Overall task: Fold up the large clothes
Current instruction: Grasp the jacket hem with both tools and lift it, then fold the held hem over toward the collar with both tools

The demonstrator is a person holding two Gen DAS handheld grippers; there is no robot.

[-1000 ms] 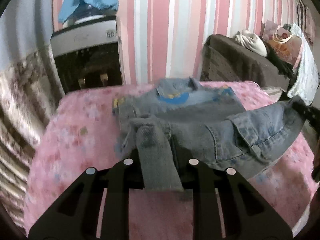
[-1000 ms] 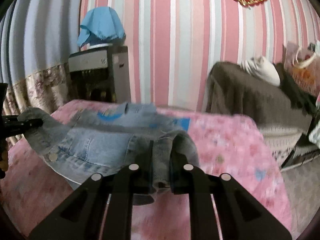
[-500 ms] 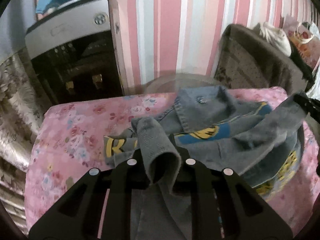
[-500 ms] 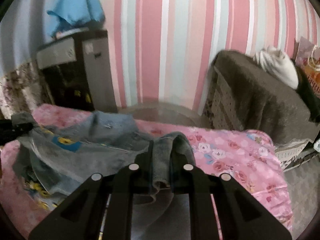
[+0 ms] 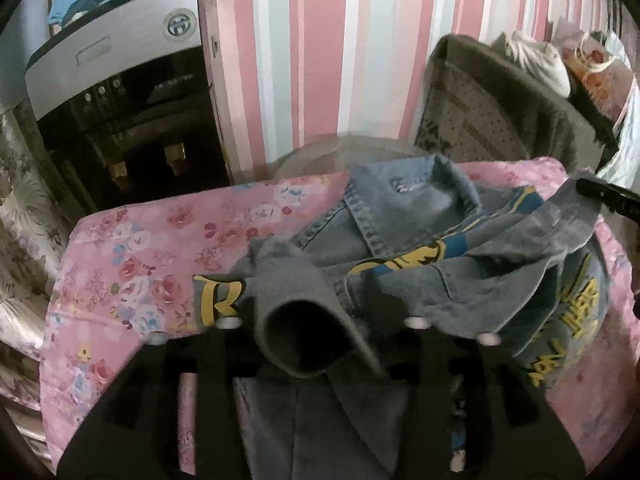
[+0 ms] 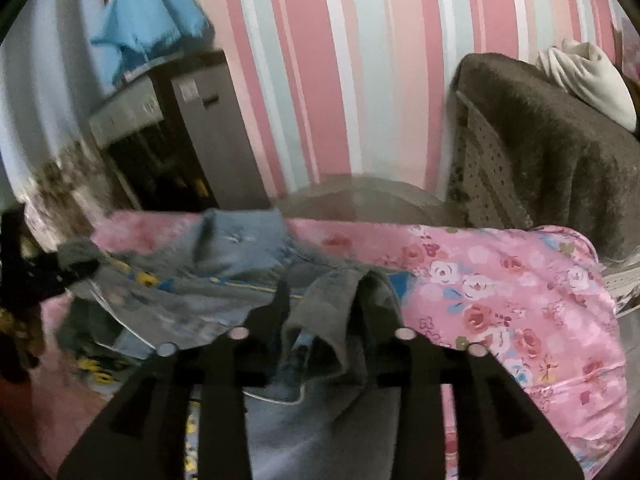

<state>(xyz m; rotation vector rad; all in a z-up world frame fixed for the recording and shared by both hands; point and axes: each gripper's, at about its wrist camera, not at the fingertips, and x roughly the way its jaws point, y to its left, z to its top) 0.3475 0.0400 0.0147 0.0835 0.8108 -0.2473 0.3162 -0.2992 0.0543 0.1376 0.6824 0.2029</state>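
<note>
One denim jacket (image 5: pixel 460 264) between two grippers, on the pink flowered cover (image 5: pixel 132 264).

There was one jacket and two grippers. The jacket was grey-blue, crumpled and partly doubled over, with yellow and blue print showing and its collar toward the striped wall (image 5: pixel 320 48). The left gripper (image 5: pixel 324 320) and right gripper (image 6: pixel 322 332) pointed down at the cover; their jaws had just been opening, and a loose fold of denim lay between each pair, no longer pinched.
</note>
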